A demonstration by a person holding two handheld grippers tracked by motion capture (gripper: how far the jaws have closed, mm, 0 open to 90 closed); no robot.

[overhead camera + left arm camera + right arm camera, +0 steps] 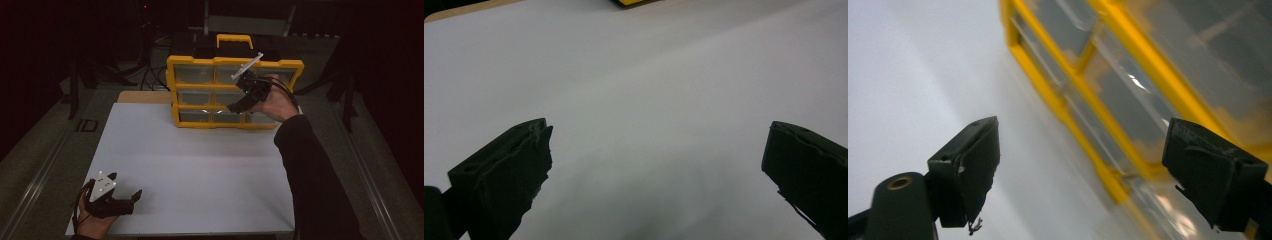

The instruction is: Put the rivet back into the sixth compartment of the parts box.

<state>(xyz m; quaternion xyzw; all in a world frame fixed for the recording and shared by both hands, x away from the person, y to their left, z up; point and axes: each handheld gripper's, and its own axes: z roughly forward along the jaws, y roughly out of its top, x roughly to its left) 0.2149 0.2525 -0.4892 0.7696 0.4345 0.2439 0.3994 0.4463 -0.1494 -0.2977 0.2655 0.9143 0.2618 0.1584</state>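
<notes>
A yellow organiser cabinet [232,62] with clear drawers [197,96] stands upright at the back of the white table [195,170]. My right gripper [239,103] is raised in front of its right-hand drawers, jaws wide open and empty. In the right gripper view the cabinet's yellow frame [1083,85] and clear drawer fronts [1128,95] run slantwise between the open fingers [970,165]. My left gripper [127,190] rests low at the table's front left corner, open with nothing in it. Its fingers [509,170] stand far apart over bare white surface.
The cabinet has a yellow carry handle [234,40] on top. A wooden strip [142,96] shows behind the white board at the left. Dark floor, cables [150,75] and stands surround the table.
</notes>
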